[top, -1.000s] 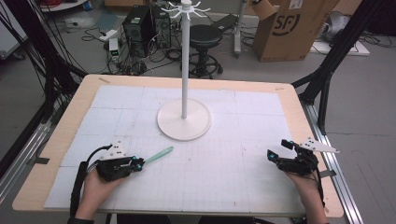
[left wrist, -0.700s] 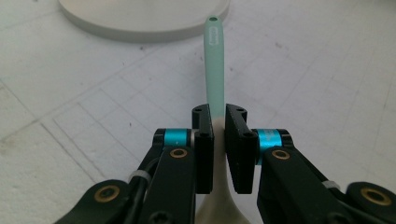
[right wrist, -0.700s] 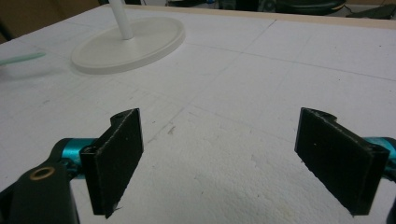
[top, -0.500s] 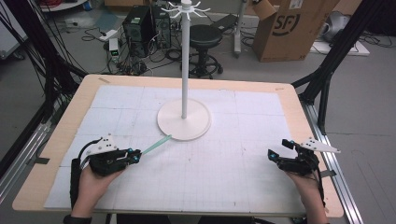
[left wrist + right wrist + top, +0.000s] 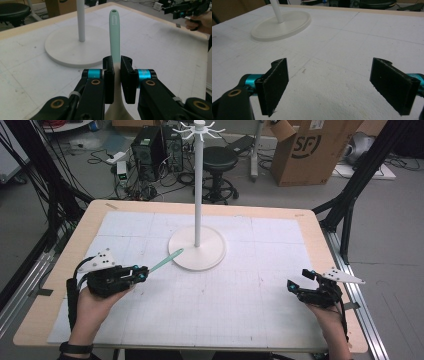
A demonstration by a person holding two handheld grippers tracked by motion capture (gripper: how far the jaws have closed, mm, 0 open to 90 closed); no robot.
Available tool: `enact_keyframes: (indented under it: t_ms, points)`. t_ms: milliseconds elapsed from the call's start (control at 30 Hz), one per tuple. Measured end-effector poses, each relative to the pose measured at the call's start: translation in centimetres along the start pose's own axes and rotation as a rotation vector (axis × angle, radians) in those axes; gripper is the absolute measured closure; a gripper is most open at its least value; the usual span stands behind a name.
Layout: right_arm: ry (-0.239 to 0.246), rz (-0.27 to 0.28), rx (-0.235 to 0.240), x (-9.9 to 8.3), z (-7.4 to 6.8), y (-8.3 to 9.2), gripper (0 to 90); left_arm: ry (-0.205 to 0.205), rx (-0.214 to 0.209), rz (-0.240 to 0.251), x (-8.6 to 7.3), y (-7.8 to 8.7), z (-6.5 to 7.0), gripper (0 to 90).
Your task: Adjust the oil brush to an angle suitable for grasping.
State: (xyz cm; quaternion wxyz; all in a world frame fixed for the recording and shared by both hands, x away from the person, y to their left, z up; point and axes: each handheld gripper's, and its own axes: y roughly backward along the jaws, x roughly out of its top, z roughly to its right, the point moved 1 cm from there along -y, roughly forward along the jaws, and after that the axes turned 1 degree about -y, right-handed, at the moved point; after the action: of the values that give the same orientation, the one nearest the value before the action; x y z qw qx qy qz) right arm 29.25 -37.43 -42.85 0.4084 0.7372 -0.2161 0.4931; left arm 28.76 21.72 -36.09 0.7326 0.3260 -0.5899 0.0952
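Mint-green spatula [image 5: 115,35] sits clamped between the fingers [image 5: 109,80] of the left gripper [image 5: 117,80], which press on its pale cream neck just where the wider cream part spreads out below them. Its green handle runs forward from the grip, with a small hole near the rounded far tip. In the high view the spatula [image 5: 166,260] juts out from the left gripper [image 5: 140,272] toward the middle of the counter [image 5: 260,300], its tip ending just beside the rim of the white stand's round base [image 5: 212,255]; whether it touches that rim cannot be told. A thin white pole rises from the base to a ring of small hooks at the top [image 5: 199,127].

On the other side, the right gripper [image 5: 332,82] has its fingers [image 5: 275,82] spread wide apart, with bare white gridded counter between them and nothing held. The high view places the right gripper [image 5: 305,282] near the counter's right edge, well apart from the stand and from the left gripper. A hand [image 5: 92,305] holds the left gripper from below, a dark band at its wrist.
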Motion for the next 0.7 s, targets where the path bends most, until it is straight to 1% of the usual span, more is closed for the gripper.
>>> enact_keyframes:
  t_ms: [67,233,333,367,400,433,567,600,700]
  points:
    - [0.000,0.000,0.002,0.0,0.0,0.0,14.5,-0.001,-0.002,0.021,0.9,0.3,0.0,82.2]
    - [0.001,-0.001,0.002,0.0,0.0,0.0,14.5,-0.005,0.007,0.054,3.1,1.1,-0.2,82.2]
    - [0.001,-0.001,0.004,0.0,0.0,0.0,14.5,-0.010,0.011,0.084,4.5,1.7,-0.3,82.2]
    - [0.001,-0.001,0.004,0.0,0.0,0.0,14.5,-0.010,0.011,0.084,4.5,1.7,-0.3,82.2]
    - [0.002,0.000,0.004,0.0,0.0,0.0,14.5,-0.013,0.007,0.092,5.0,1.9,-0.3,82.2]
    - [0.002,0.000,0.004,0.0,0.0,0.0,14.5,-0.009,0.009,0.104,5.9,2.2,-0.4,82.2]
    - [0.001,0.000,0.006,0.0,0.0,0.0,14.5,-0.024,0.013,0.094,7.6,2.5,-0.7,82.2]
    - [-0.002,-0.002,0.006,0.0,0.0,0.0,14.5,-0.022,0.011,0.092,7.9,2.6,-0.7,82.2]
    - [-0.002,0.001,0.006,0.0,-0.1,-0.1,14.5,-0.027,0.008,0.100,9.0,2.7,-0.7,82.2]
